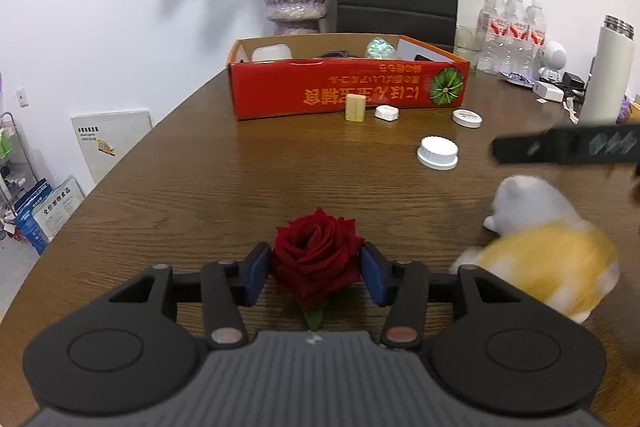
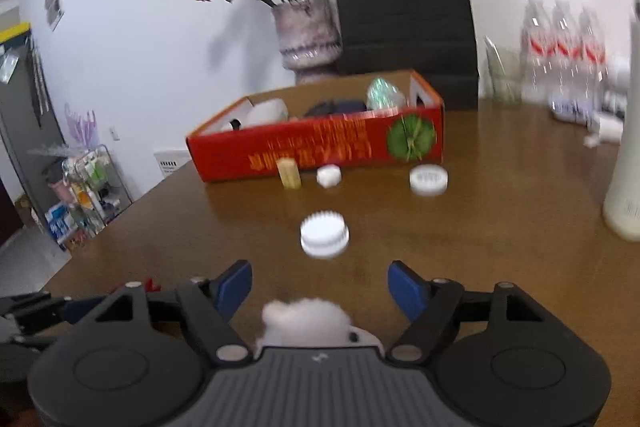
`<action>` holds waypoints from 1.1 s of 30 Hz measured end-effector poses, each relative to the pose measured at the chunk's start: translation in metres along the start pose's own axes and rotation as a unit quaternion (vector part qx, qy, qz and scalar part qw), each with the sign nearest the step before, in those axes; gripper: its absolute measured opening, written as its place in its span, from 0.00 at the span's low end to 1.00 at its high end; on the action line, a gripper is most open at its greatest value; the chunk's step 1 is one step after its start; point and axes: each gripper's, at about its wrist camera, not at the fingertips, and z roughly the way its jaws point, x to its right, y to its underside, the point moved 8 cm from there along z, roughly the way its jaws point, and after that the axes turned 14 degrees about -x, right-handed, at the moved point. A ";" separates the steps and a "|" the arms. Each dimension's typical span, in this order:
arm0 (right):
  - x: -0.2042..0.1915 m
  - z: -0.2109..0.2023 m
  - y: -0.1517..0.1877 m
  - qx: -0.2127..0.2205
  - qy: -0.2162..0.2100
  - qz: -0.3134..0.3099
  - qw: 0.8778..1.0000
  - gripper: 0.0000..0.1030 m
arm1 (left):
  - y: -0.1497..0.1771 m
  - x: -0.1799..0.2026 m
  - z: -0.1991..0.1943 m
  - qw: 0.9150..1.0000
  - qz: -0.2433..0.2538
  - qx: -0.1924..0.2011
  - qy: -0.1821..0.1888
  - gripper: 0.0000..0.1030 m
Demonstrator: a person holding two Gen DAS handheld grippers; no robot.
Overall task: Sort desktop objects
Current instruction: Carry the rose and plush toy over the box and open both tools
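White cap [image 2: 324, 239] apparently blocks box [image 2: 320, 143].

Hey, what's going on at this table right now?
A person is tidying a wooden table with two handheld grippers. The left gripper has a red rose between its pads, apparently lightly touching. The right gripper is open over a white and yellow plush toy. White lids and a small tile still lie before the red box.

plush toy [image 1: 548, 247] motion-blurred, its body hidden in right view
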 end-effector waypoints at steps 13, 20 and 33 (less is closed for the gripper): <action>-0.023 0.024 0.028 -0.110 -0.030 0.007 0.994 0.53 | -0.005 -0.004 0.013 0.999 -0.015 -0.008 0.033 0.38; -0.023 0.010 -0.010 -0.055 -0.062 0.011 0.997 0.47 | -0.048 -0.019 -0.003 0.995 -0.039 0.020 0.087 0.37; 0.023 0.068 -0.269 0.089 -0.026 0.022 0.995 0.47 | -0.283 -0.043 0.068 0.997 0.006 0.061 0.036 0.37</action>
